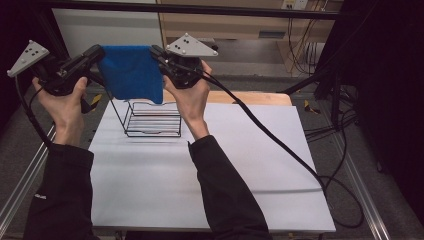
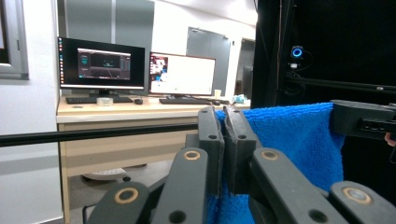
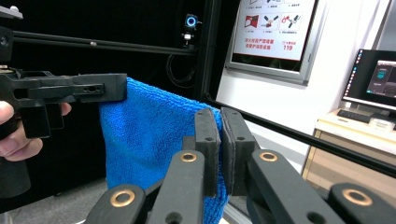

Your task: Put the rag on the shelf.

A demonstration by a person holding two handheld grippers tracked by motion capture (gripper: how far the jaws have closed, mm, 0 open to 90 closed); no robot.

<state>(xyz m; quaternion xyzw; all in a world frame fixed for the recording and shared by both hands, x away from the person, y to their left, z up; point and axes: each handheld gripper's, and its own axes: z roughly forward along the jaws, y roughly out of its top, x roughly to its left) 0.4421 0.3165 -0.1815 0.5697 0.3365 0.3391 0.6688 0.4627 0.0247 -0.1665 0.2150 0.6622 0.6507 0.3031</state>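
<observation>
A blue cloth [image 1: 131,72] hangs in the air above the table, stretched between both grippers. My left gripper [image 1: 97,51] is shut on its upper left corner, and my right gripper [image 1: 155,51] is shut on its upper right corner. In the left gripper view the closed jaws pinch the blue cloth [image 2: 289,140], with the other gripper [image 2: 362,119] at the far edge. In the right gripper view the blue cloth [image 3: 149,135] spans from my jaws to the other gripper [image 3: 70,91]. A black wire rack [image 1: 150,119] stands on the table below the cloth's lower edge.
The white table top [image 1: 210,170] stretches toward me from the rack. A cable [image 1: 270,135] trails from the right gripper across the table to the right. A black frame bar [image 1: 200,9] crosses overhead. A desk with monitors [image 2: 135,70] stands beyond.
</observation>
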